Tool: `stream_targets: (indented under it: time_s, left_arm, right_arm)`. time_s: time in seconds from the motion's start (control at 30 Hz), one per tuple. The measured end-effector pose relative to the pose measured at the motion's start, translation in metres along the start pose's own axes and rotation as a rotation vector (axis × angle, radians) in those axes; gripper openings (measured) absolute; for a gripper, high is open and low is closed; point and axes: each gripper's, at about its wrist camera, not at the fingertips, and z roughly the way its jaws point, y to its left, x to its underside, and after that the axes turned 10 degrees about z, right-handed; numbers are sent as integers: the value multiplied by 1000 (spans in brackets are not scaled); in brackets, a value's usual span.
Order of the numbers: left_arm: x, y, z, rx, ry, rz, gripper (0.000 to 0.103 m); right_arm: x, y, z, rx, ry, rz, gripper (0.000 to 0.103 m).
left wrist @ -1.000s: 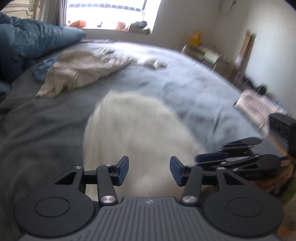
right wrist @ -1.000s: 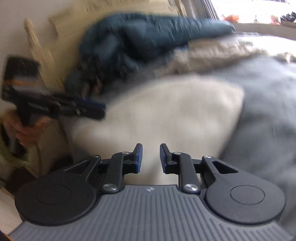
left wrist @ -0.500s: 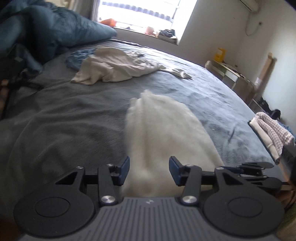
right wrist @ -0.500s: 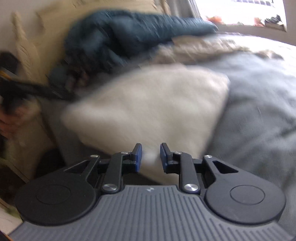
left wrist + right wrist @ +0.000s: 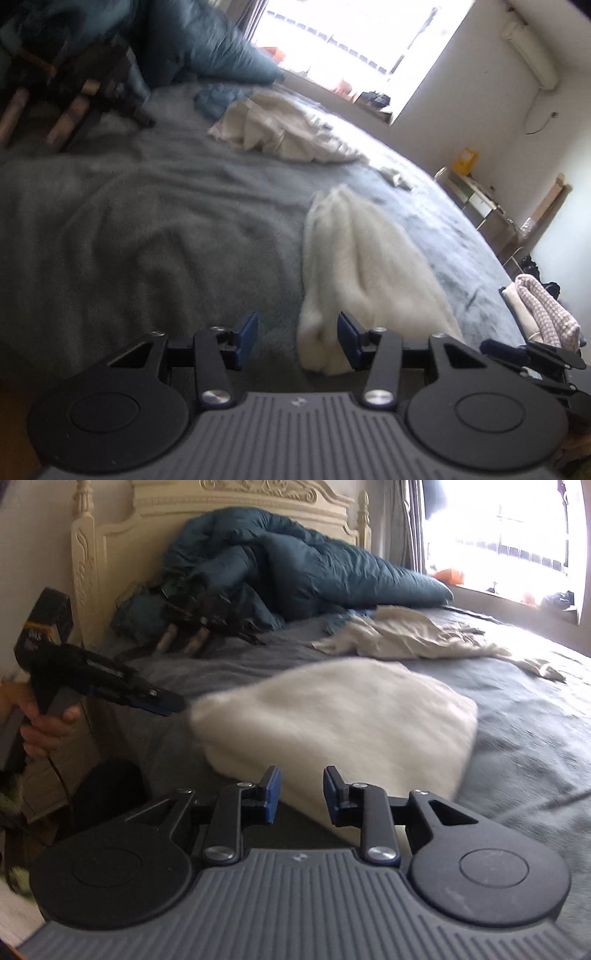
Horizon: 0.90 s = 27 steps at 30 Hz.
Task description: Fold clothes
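Both claws stand with their jaws apart and nothing between the pads. Left claw (image 5: 297,341) has been opening its jaws; it hangs at the near edge of the bed (image 5: 129,240), the white fluffy garment (image 5: 362,273) lying just ahead of its right pad, untouched. Right claw (image 5: 298,794) has also just been widening a little, to a narrower gap, and hovers over the near edge of the same garment (image 5: 340,716). That garment is folded into a thick, soft, cream-white slab near the bed's near edge, its pile fuzzy and its far end tapering. Farther up the bed lies a crumpled pale cloth (image 5: 406,635), with a dark teal duvet (image 5: 295,568) bunched against the headboard (image 5: 110,554).
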Motion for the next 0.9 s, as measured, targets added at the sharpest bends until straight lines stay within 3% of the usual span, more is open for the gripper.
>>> stream_targets:
  time_s: [0.2,0.37,0.53,0.63,0.7,0.8,0.9]
  left_arm:
    - [-8,-35,5,-13,-26,146,52]
    - [-7,-66,22,-133,15,305,52]
    - [-12,-59,15,-114,-2,263,47]
    - [-15,-55,27,-90,43,254,34]
    - [-15,-52,39,-68,88,256,17]
    - [-14,-57,50,-87,119,314,13]
    - [-17,-72,46,-89,94,399,12]
  right_arm:
    - [-12,11,16,3,-7,13,25]
    - [-14,16,14,17,-14,23,25]
    - [-13,18,8,17,-37,7,25]
    - [-13,19,7,16,-43,8,25]
    - [-12,19,7,16,-41,19,25]
    - [-11,17,3,18,-47,25,25]
    - [-10,13,0,22,-51,37,25]
